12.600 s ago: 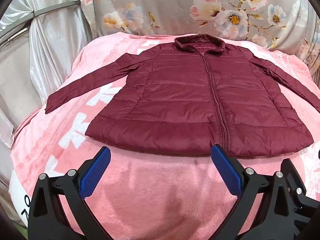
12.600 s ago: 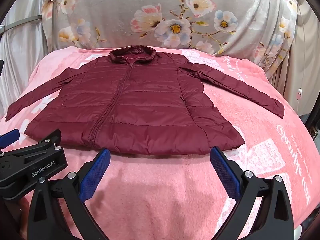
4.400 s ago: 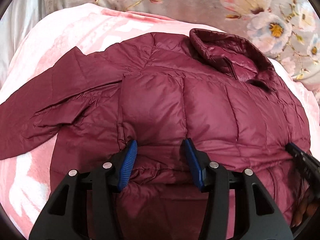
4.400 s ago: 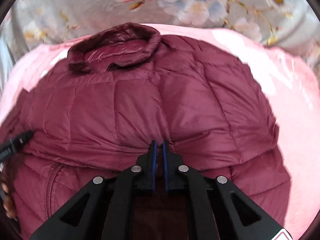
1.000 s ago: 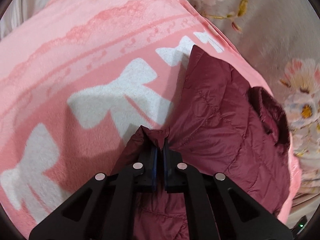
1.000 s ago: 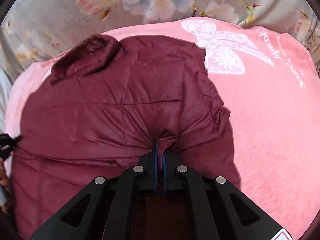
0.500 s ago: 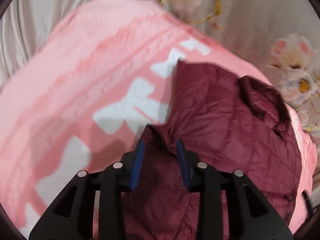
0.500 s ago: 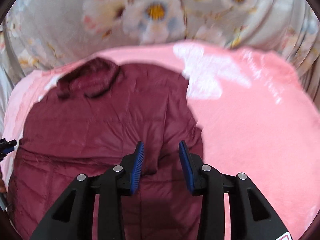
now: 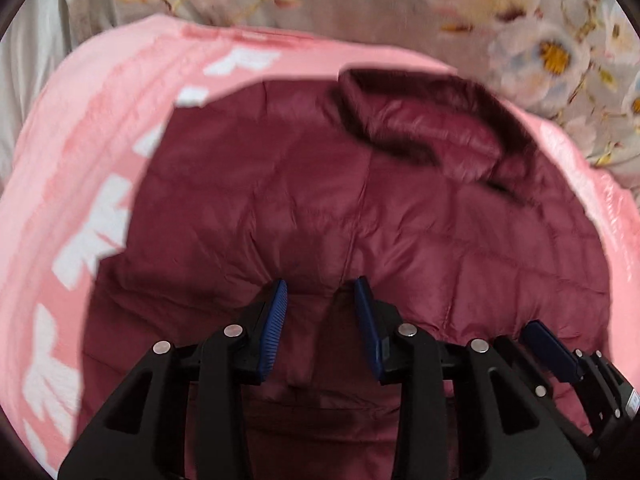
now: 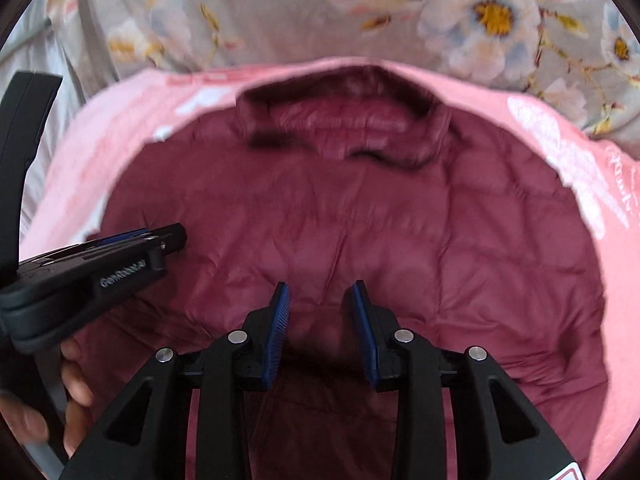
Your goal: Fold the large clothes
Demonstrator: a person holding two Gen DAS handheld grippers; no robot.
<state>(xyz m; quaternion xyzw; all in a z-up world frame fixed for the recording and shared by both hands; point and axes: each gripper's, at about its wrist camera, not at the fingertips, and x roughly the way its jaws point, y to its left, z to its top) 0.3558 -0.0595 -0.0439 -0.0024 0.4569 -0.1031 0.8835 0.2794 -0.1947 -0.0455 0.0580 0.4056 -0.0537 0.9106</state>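
The maroon puffer jacket (image 10: 344, 240) lies ahead of both my tools on the pink blanket (image 10: 624, 320), collar (image 10: 340, 128) at the far side. A second ago each tool was pinched on a sleeve fold; half a second ago the jaws began to part, and now both stand apart with nothing between them. No sleeve sticks out to either side any more, so I judge both are tucked in and the body is now a compact block. What's probably left is bringing the hem up toward the collar.

My left gripper (image 9: 322, 308) hovers over the near middle of the jacket, and my right gripper (image 10: 318, 312) sits just beside it, jaws parted too. In the right view, the left tool's body crowds in from the left; they are close enough that I should mind a bump.

Beyond the collar hangs the floral curtain (image 10: 280, 8). Nothing lies on the jacket itself. The frames are motion-blurred, so fine creases are hard to read.
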